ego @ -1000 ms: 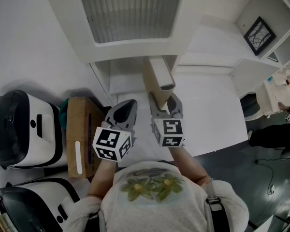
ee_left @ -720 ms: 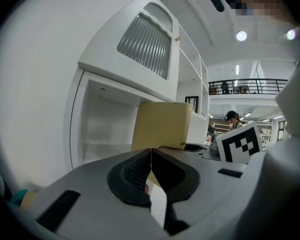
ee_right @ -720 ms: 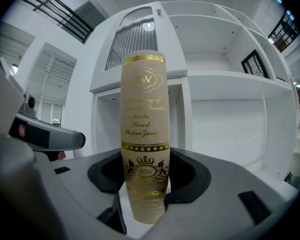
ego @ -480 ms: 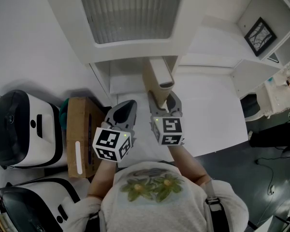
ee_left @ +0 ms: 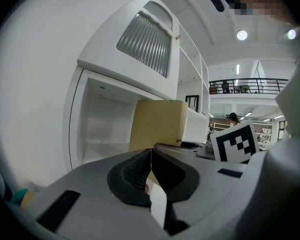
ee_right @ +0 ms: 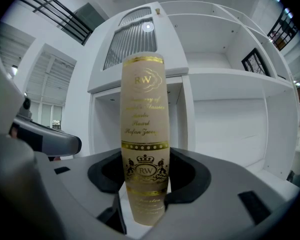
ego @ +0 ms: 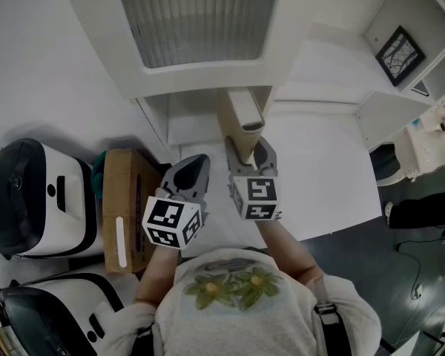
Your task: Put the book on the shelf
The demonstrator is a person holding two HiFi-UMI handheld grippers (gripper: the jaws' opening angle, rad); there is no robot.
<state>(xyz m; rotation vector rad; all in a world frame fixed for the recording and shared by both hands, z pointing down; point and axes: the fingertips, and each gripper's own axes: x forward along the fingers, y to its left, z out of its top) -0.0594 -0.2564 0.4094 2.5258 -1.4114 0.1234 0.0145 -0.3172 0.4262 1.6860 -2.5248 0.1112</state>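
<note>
Cream cover, gilt lettering: the book [ee_right: 142,134] stands upright between the fingers [ee_right: 190,176] of my right gripper [ee_right: 145,176]. They sit wide apart and press on its lower part from both sides, with the spine turned to the camera. The fingers [ee_left: 127,176] of my left gripper [ee_left: 150,171] meet edge to edge with nothing between them. That gripper hangs just beside the right one, on its left, over the white counter [ego: 319,191].

Ahead of the book is the open compartment [ego: 196,117] of the white shelf unit [ego: 319,65], under a cabinet with a ribbed door [ego: 200,13]. The book's top is at the mouth of this compartment; I cannot tell whether it has passed the lip. An upright divider [ee_right: 186,119] stands just to the right of the book, between the compartment and a wider bay, and is the nearest obstacle on that side. A framed picture [ego: 397,54] leans on a higher shelf, well apart from the book.

Left of the counter are a cardboard box [ego: 124,210] and two white-and-black casings [ego: 33,199], well clear of both grippers.

By view:
- Only the right gripper view gives me the spine with its gold crest and lettering.
- The left gripper view shows the book's plain broad face and the right gripper's marker cube [ee_left: 235,143].
- Only the head view shows the box, the casings and how the two grippers sit side by side.
</note>
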